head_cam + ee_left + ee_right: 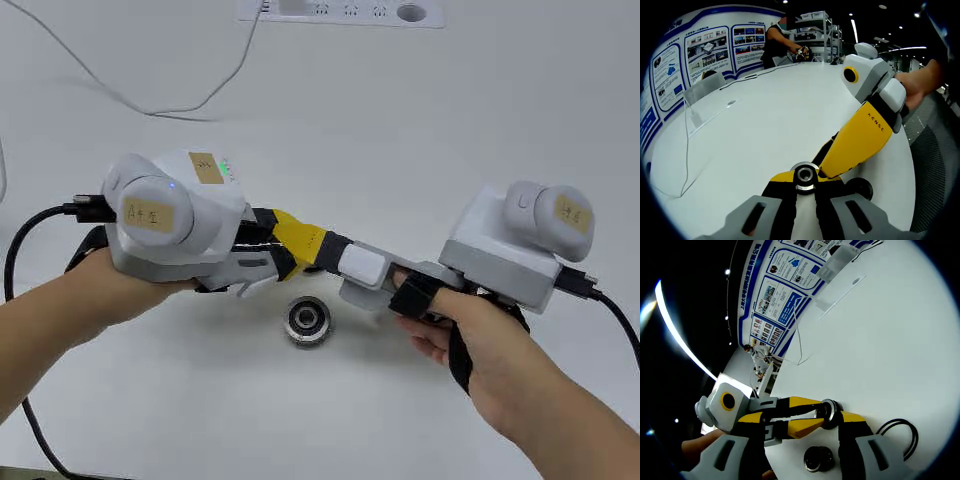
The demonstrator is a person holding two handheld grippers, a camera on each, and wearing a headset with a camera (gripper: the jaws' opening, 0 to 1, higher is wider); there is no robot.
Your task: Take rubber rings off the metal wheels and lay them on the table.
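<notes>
White table (450, 120), white-and-grey left gripper (805, 181) and right gripper (834, 419) with yellow, black-edged jaws, tan labels (150, 215), silver metal wheel (805, 175) with dark hub, black rubber rings (897, 437), black cable (18, 255), blue-and-white posters (705, 50) far left.

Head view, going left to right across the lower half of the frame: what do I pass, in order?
Left hand → metal wheel → right hand.
</notes>
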